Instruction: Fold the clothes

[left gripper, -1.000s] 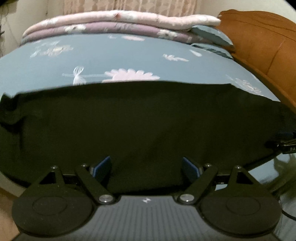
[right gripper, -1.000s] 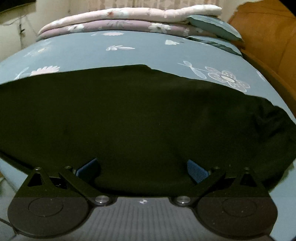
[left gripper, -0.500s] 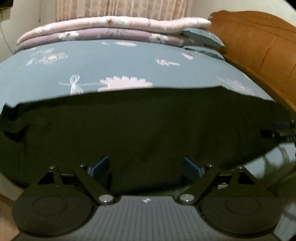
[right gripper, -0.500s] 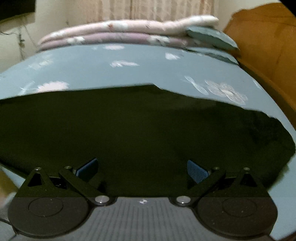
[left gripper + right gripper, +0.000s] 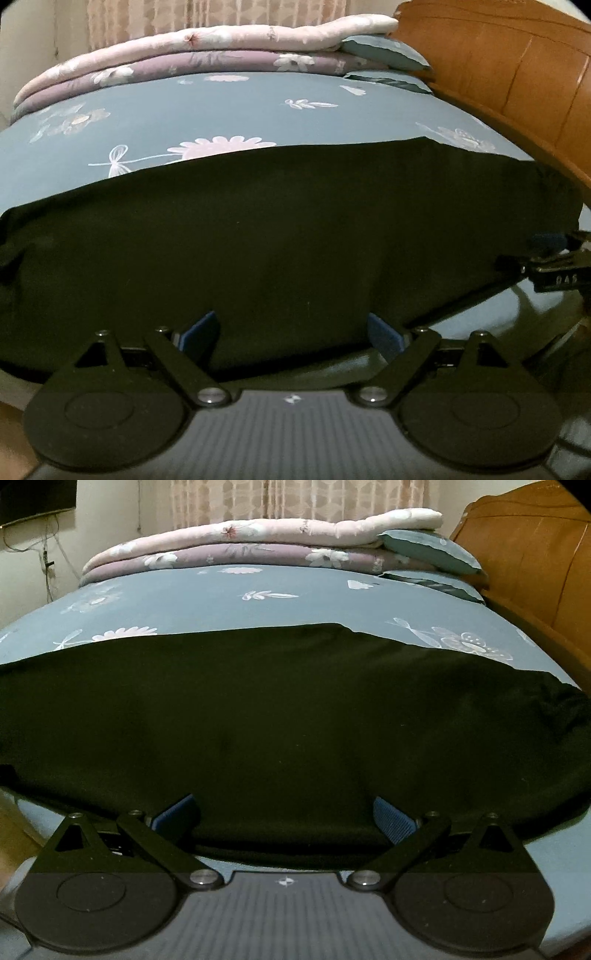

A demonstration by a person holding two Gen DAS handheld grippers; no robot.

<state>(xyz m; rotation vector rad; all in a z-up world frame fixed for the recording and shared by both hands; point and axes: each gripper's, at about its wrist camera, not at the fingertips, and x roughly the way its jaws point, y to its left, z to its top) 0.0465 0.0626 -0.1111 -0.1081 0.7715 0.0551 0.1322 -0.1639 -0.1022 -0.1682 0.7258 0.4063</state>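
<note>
A black garment [image 5: 295, 236] lies spread flat across the blue floral bedsheet [image 5: 229, 107], and its near edge reaches the bed's front. My left gripper [image 5: 291, 332] is open at that near edge; the cloth sits between its wide-apart blue pads [image 5: 201, 330]. In the right wrist view the same garment [image 5: 295, 716] fills the middle. My right gripper [image 5: 284, 810] is also open, its blue pads [image 5: 391, 818] standing either side of the hem. The right gripper [image 5: 550, 258] also shows at the garment's right end in the left wrist view.
Folded pink and mauve quilts [image 5: 258, 542] and a blue pillow [image 5: 428, 550] are stacked at the bed's far end. A wooden headboard [image 5: 517, 81] runs along the right side. A curtain [image 5: 295, 498] hangs behind, and bare sheet [image 5: 258, 594] lies beyond the garment.
Both views shifted slightly, and the right gripper sits a little higher in the left wrist view. The garment stays flat and both jaws keep the same width.
</note>
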